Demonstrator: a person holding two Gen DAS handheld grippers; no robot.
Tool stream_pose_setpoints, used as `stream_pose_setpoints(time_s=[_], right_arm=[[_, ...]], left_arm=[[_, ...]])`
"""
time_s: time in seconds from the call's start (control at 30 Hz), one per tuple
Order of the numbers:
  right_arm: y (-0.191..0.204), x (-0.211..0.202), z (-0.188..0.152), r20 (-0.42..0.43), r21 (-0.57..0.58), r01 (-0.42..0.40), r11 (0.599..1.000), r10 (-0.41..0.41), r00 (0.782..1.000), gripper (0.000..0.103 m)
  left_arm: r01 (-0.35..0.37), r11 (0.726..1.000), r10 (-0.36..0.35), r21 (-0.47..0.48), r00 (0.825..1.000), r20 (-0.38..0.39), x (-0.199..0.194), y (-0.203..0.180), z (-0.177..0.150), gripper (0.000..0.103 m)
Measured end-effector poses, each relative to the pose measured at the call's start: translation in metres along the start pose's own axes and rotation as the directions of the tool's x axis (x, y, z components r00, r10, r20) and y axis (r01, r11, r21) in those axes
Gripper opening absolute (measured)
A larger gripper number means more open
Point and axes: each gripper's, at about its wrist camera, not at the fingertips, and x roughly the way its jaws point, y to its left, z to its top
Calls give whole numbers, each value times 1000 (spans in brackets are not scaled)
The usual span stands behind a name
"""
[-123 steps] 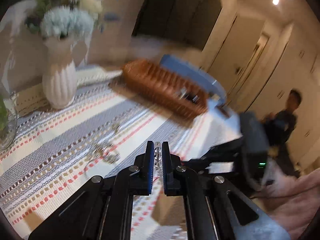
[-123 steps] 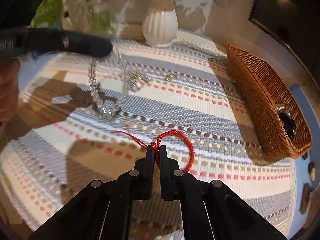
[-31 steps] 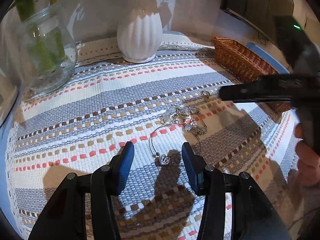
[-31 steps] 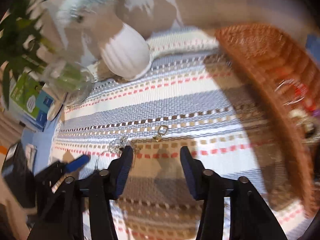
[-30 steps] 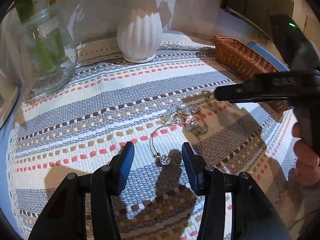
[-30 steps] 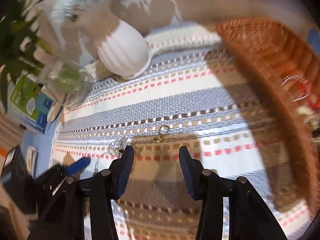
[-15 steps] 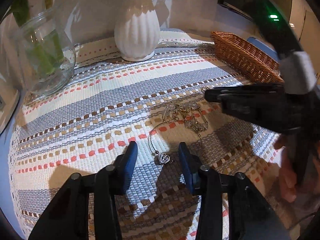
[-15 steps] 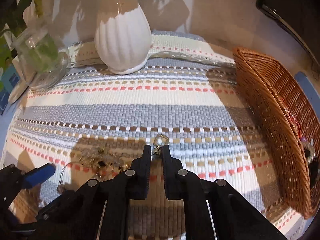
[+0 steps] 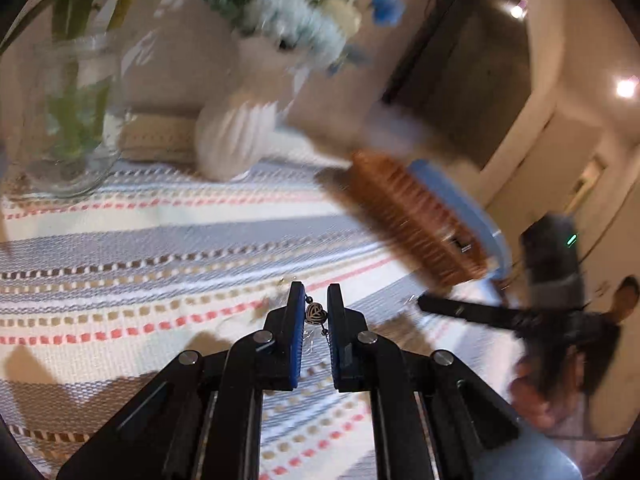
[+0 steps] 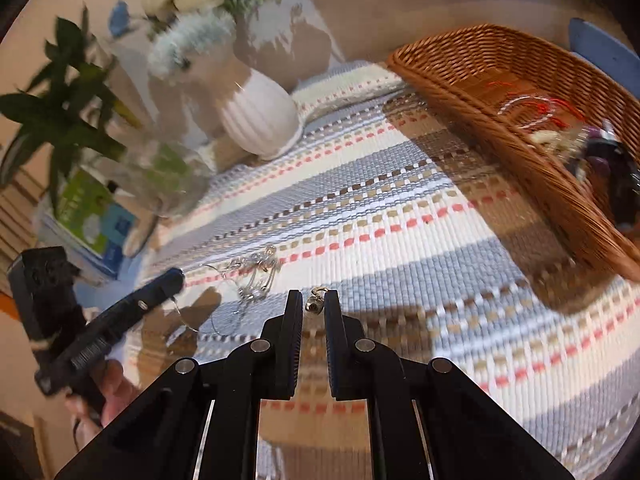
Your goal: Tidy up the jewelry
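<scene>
My left gripper (image 9: 314,300) holds a silver heart pendant (image 9: 315,314) between its blue pads. Its jaws are still closing, and a thin chain (image 9: 325,333) hangs below it. In the right wrist view the left gripper (image 10: 172,278) trails a wire necklace loop (image 10: 216,320) beside a tangle of crystal jewelry (image 10: 256,272) on the striped cloth (image 10: 400,200). My right gripper (image 10: 313,298) is shut on a small gold clasp piece (image 10: 314,304), raised off the cloth. The wicker basket (image 10: 480,92) at the right holds a red string bracelet (image 10: 536,108) and beads.
A white ribbed vase (image 10: 260,120) with flowers and a glass jar (image 9: 76,120) of green stems stand at the back of the cloth. A green and blue box (image 10: 92,220) lies off the cloth's left edge. A person (image 9: 624,292) is far back on the right.
The left jaws have closed on the heart pendant and lifted it off the cloth while tilting up. The right gripper shut on the gold piece, then rose and swung with it.
</scene>
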Motion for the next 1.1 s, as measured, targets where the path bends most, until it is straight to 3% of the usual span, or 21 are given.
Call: stream_pose_setpoints(time_s=[0.17,0.23,0.3,0.33,0.37,0.4,0.43,0.47,0.53,0.6,0.7,0.77,0.93,0.97,1.0,1.03,1.07,1.1], right_arm=[[2,-21,-10,9,-7,-4,1000,4,1000,10],[3,-29,-13,24,-4,-21,1000,21,999,10],[-1,-34,-12,29,0,-54,999,54,998,10],[-3,-36,-13,28,13,-74,997,74,997,10],[-5,-36,-14,25,23,-83,996,83,996,10],[-8,-36,-15,23,35,-87,996,86,996,10],[-9,-37,-16,21,39,-78,996,77,997,10],[-10,-37,-17,19,39,-57,998,56,998,10],[-8,-34,-19,8,40,-38,998,38,999,10],[-6,-35,-20,2,33,-40,999,39,999,10],[-1,-39,-21,11,13,-36,999,36,999,10],[1,-39,-20,11,5,-45,999,45,999,10],[14,-38,-18,13,-21,-87,996,88,996,10],[15,-39,-18,17,-27,-98,995,99,995,10],[16,-40,-18,21,-33,-102,994,103,994,10],[17,-40,-18,24,-35,-92,995,93,995,10],[17,-39,-17,24,-37,-64,997,65,998,10],[16,-37,-17,19,-39,-32,999,33,999,10]], left_arm=[[169,984,-168,-48,985,28,-12,8,5,9],[284,957,-280,-59,958,64,-24,11,8,9],[336,939,-325,-79,937,126,-39,19,12,9],[326,941,-312,-87,939,145,-44,23,14,9],[254,963,-239,-91,960,143,-45,27,17,9],[131,988,-122,-76,987,108,-39,25,18,9],[43,997,-39,-67,997,61,-29,23,18,9],[-16,998,15,-66,1000,-13,-13,23,15,9],[-84,992,64,-97,978,-199,27,30,4,9],[19,990,-50,-140,973,-223,32,30,2,9],[129,986,-142,-106,982,-122,8,20,9,9],[250,958,-259,-141,964,-54,-5,24,13,9],[392,905,-389,-169,920,51,-23,32,19,9],[322,935,-321,-147,947,27,-21,28,20,9],[168,981,-171,-101,985,-22,-15,18,22,9],[17,998,-22,-61,996,-86,-4,14,20,9],[-131,991,120,-41,973,-199,22,16,14,10],[-146,986,123,-75,960,-250,34,24,10,9]])
